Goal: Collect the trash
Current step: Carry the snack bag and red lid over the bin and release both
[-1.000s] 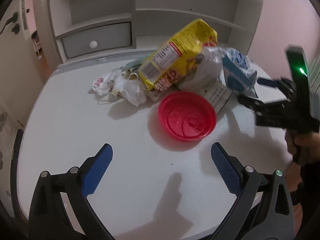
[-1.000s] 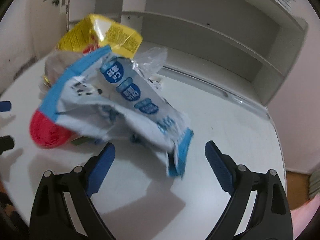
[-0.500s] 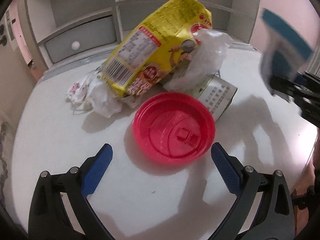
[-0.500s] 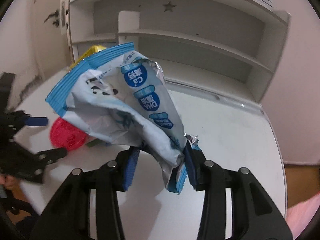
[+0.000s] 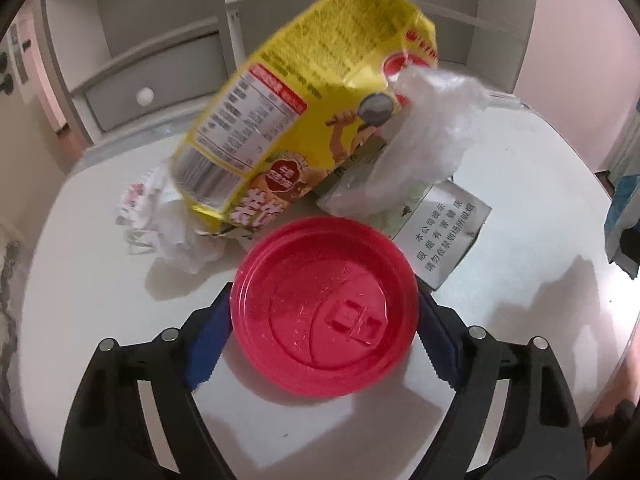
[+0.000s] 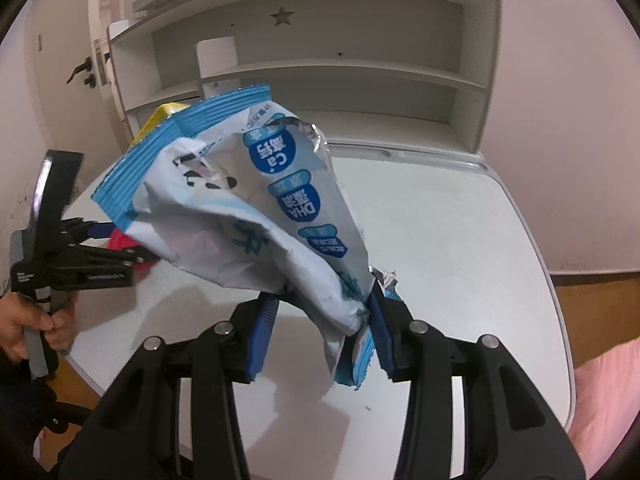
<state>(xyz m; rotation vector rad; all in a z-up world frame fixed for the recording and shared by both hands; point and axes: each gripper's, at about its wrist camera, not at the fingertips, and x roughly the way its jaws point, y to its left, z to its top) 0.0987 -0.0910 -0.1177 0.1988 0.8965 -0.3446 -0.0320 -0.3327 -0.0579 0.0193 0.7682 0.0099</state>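
Pinched blue-white wrapper (image 6: 256, 216), right view only

A lid (image 5: 326, 306) is set on the table (image 5: 520, 184), with a bag (image 5: 296, 104) propped behind it. Tissue (image 5: 160, 216) is found left of the lid, a carton (image 5: 444, 236) to its right, and a shelf (image 6: 320, 60) behind the table.

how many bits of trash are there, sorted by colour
yellow: 1, the yellow snack bag
red: 1, the red plastic lid, between the left gripper's pads
blue and white: 1, the blue and white wrapper, clamped in the right gripper
clear: 1, the clear plastic bag
white: 1, the crumpled white paper
silver: 1, the flattened silver carton
total: 6
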